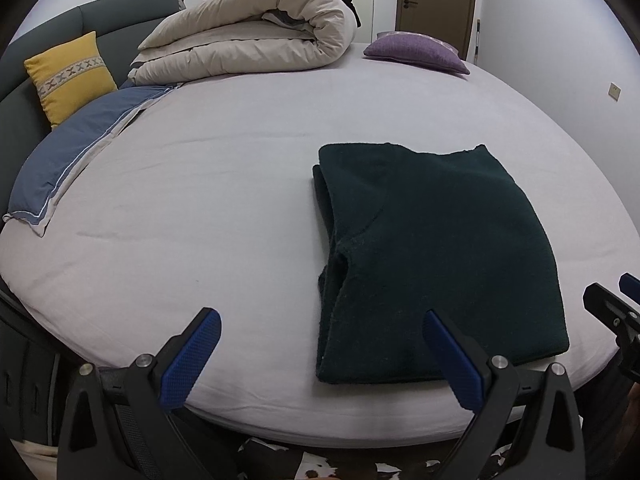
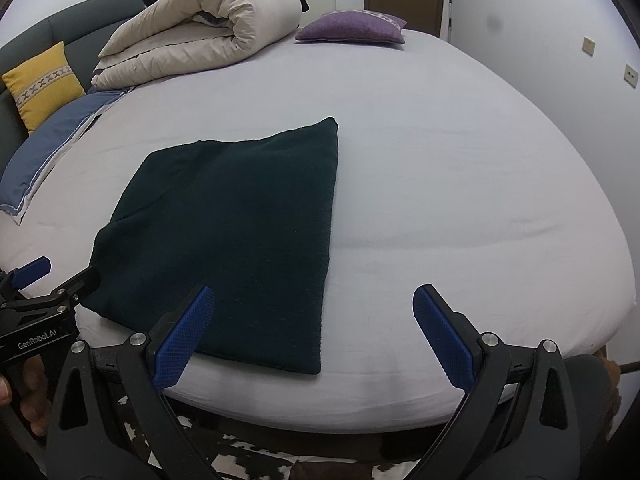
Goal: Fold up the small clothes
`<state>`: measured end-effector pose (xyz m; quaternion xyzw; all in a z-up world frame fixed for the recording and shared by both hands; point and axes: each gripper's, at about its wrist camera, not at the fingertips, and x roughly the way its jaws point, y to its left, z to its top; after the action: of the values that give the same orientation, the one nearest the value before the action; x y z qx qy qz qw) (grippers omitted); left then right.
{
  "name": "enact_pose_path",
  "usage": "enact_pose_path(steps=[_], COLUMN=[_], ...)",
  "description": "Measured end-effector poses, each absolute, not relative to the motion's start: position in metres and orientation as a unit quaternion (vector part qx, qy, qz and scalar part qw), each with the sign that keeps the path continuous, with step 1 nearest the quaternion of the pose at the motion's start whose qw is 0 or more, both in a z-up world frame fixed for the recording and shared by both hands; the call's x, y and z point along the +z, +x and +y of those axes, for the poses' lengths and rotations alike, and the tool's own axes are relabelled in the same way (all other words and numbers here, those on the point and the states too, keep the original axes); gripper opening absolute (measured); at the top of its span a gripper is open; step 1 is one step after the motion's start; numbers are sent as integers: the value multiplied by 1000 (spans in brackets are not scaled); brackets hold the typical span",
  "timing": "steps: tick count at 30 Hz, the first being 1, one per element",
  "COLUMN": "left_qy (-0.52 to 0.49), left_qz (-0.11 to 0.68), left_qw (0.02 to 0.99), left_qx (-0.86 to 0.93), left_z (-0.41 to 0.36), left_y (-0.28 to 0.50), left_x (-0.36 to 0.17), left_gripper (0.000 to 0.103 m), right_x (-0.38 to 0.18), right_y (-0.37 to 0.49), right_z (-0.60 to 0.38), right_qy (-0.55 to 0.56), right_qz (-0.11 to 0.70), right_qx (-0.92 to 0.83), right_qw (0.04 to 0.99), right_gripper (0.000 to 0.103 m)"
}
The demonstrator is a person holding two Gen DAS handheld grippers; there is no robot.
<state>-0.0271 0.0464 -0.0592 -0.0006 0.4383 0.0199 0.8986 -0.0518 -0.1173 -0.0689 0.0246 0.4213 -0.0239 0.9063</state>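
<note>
A dark green knitted garment (image 1: 432,252) lies folded into a rough rectangle on the pale bed sheet (image 1: 200,200), near the front edge. In the right wrist view the same garment (image 2: 228,240) sits left of centre. My left gripper (image 1: 320,356) hangs open above the bed's front edge, its right finger over the garment's near left corner, nothing between its blue pads. My right gripper (image 2: 312,332) is open too, its left pad over the garment's near edge, holding nothing. The left gripper (image 2: 36,276) also shows at the far left there.
A rolled beige duvet (image 1: 248,36) lies at the back of the bed, a purple cushion (image 1: 416,52) to its right. A yellow cushion (image 1: 68,76) leans on the grey headboard, with a blue pillow (image 1: 76,152) in front. A cowhide rug (image 2: 280,460) covers the floor below.
</note>
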Motion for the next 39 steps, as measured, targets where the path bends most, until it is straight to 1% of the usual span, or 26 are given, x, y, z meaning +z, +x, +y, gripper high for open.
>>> enact_pose_path(steps=[39], left_qy=[-3], left_qz=[438], left_qw=[899], left_qx=[23], left_z=[46], left_y=[-29], left_x=[-60], left_gripper=[103], right_x=[-69], right_y=[-51], right_z=[-113], right_qy=[24], right_qz=[422], right_qx=[-21], right_qw=[906], right_gripper=[101])
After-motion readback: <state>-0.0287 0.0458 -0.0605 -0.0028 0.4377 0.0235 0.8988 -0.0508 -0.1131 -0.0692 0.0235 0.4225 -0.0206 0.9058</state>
